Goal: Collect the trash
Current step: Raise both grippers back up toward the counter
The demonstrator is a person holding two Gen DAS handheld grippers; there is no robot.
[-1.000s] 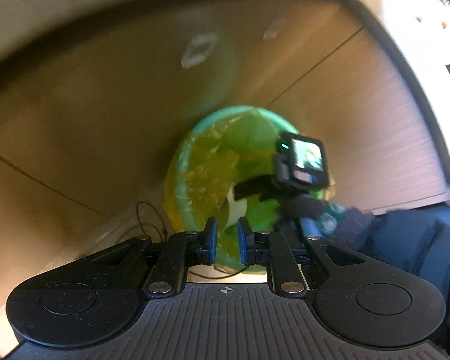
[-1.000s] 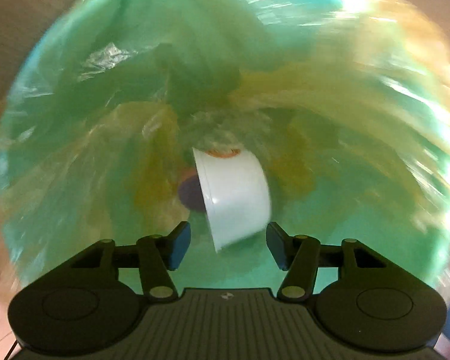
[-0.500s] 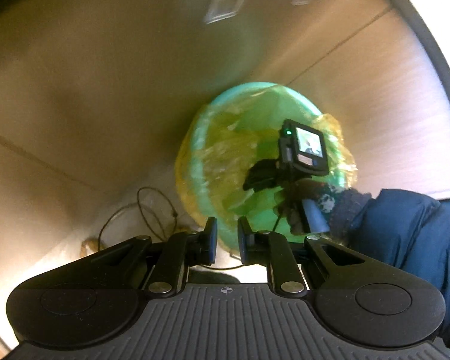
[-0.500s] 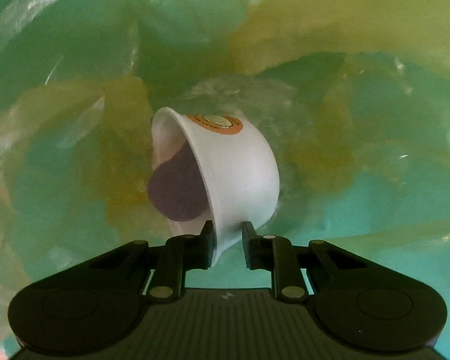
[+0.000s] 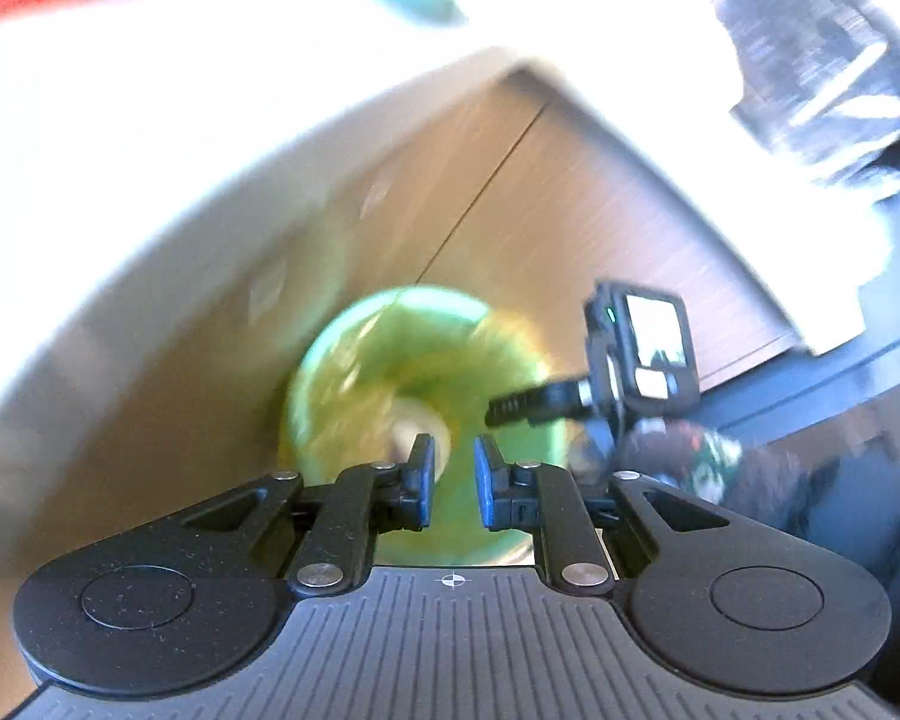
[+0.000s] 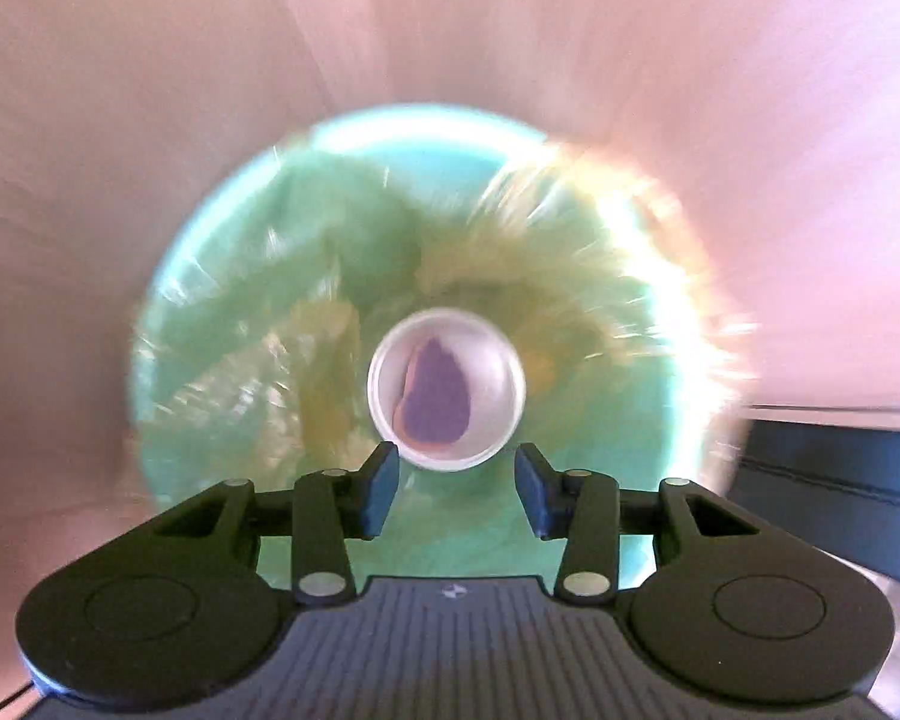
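Showing white cup [image 6: 447, 390] in green bin [image 6: 222, 276] right-wrist only, right claw [image 6: 456, 495] agape

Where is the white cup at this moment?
In the right wrist view, the white cup sits mouth up at the bottom of the green bin, just beyond the open right gripper, which does not touch it.
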